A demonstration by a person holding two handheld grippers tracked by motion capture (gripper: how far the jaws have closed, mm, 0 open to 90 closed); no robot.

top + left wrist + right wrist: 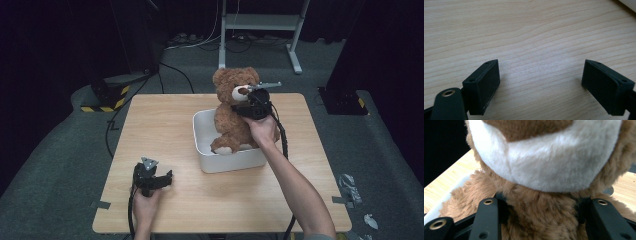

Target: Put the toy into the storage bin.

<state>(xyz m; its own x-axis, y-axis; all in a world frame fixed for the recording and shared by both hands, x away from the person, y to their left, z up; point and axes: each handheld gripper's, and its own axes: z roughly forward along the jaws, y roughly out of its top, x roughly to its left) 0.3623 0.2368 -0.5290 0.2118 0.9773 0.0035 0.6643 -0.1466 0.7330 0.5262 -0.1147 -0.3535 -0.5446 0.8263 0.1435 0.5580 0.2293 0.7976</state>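
A: Item one, at seven o'clock on the surface (180, 105): the left claw (169, 176), held in a hand (145, 202) that comes in from the near edge.

B: State?

A: Jaws spread wide, nothing between them. In the left gripper view the left claw (540, 85) has only bare wood grain in its gap, and the pads sit low over the boards.

B: Next entry.

A: Item two, just right of centre: a white tub (227, 161), rectangular, open at the top, resting flat on the wood.

B: Contents?

A: Item three, a brown teddy bear (231, 122), seated upright in the tub, its pale foot soles toward six o'clock, head and ears rising above the rim toward twelve o'clock. Pale muzzle, brown nose.

B: And the other tool?

A: Item four, at two o'clock from the surface's middle: the right claw (246, 102), at the bear's neck just under the muzzle, the forearm (295, 185) running up from five o'clock. In the right gripper view the right claw (541, 220) has a jaw on either side of the neck fur, which fills the gap between them. Whether the pads press or merely flank the plush, I cannot tell.

B: Anything beyond the far edge?

A: Item five, at twelve o'clock on the floor: a grey metal frame (260, 22) with cables (200, 42) beside it.
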